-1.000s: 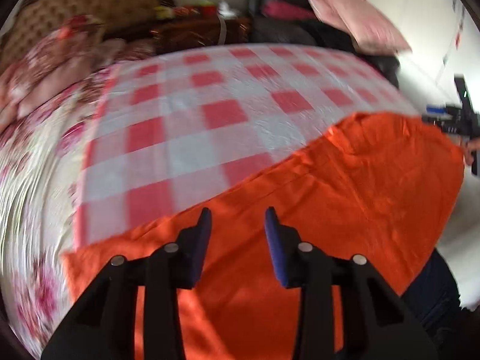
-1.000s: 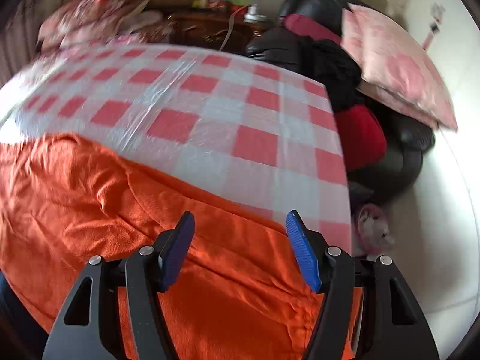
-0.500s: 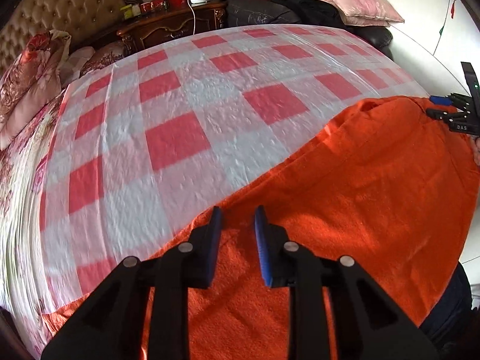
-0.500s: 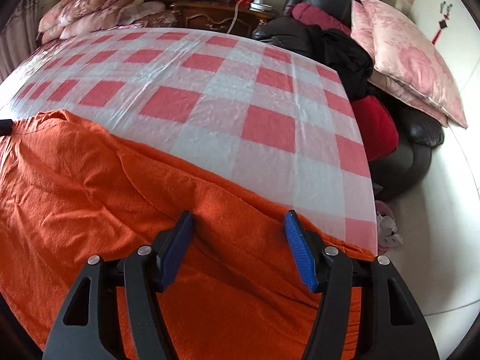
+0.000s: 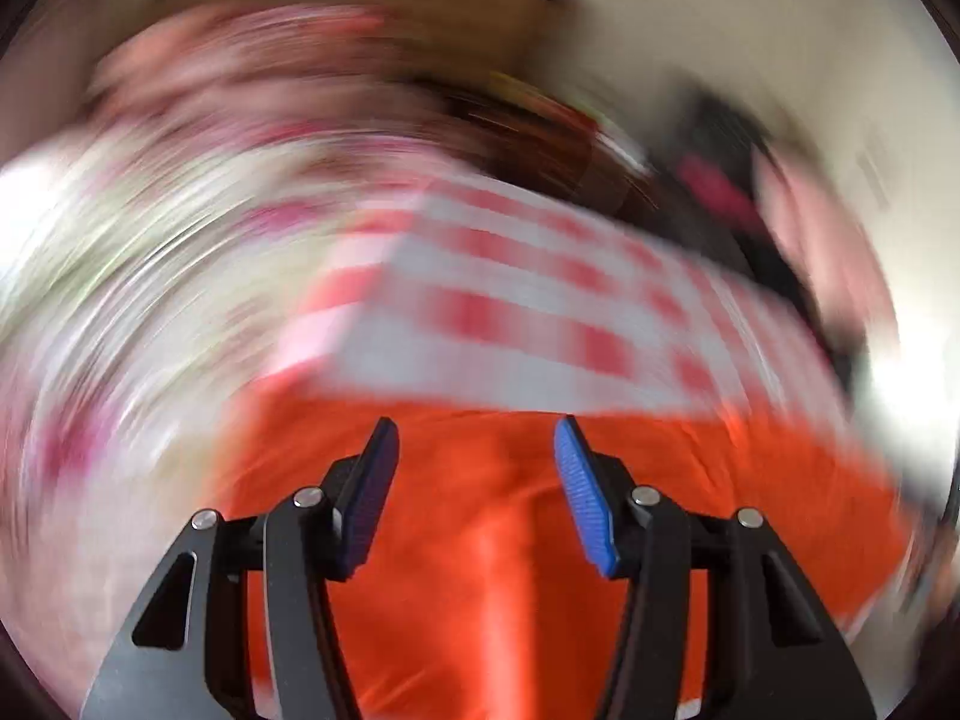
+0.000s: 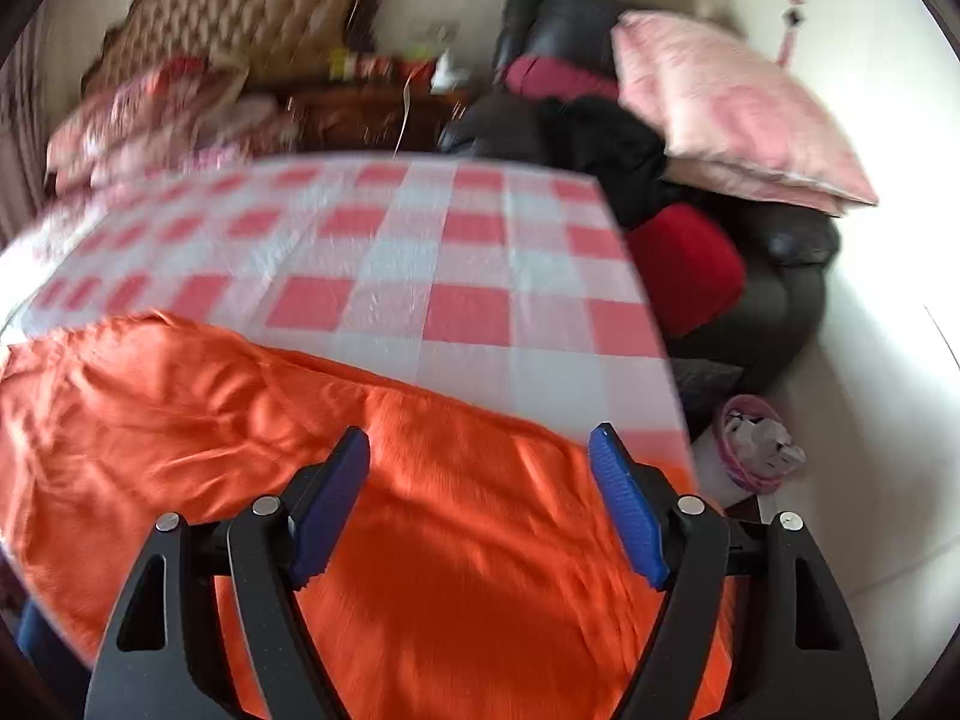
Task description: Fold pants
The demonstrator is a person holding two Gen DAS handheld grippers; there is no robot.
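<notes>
The orange pants (image 6: 228,414) lie spread on the near part of a bed with a red-and-white checked cover (image 6: 420,252). They also show in the blurred left wrist view (image 5: 516,516). My left gripper (image 5: 477,450) is open and empty, above the pants. My right gripper (image 6: 480,456) is open and empty, above the right part of the pants near the bed's right edge.
A dark sofa (image 6: 774,276) with a pink pillow (image 6: 726,108), a red cushion (image 6: 684,264) and dark clothes stands right of the bed. A padded headboard (image 6: 240,6), floral bedding (image 6: 156,114) and a wooden nightstand (image 6: 372,114) lie at the far end. A small pink basket (image 6: 756,438) sits on the floor.
My left gripper has opened wide from nearly shut and is swinging fast, blurring its view. My right gripper stays open and has lifted back a little.
</notes>
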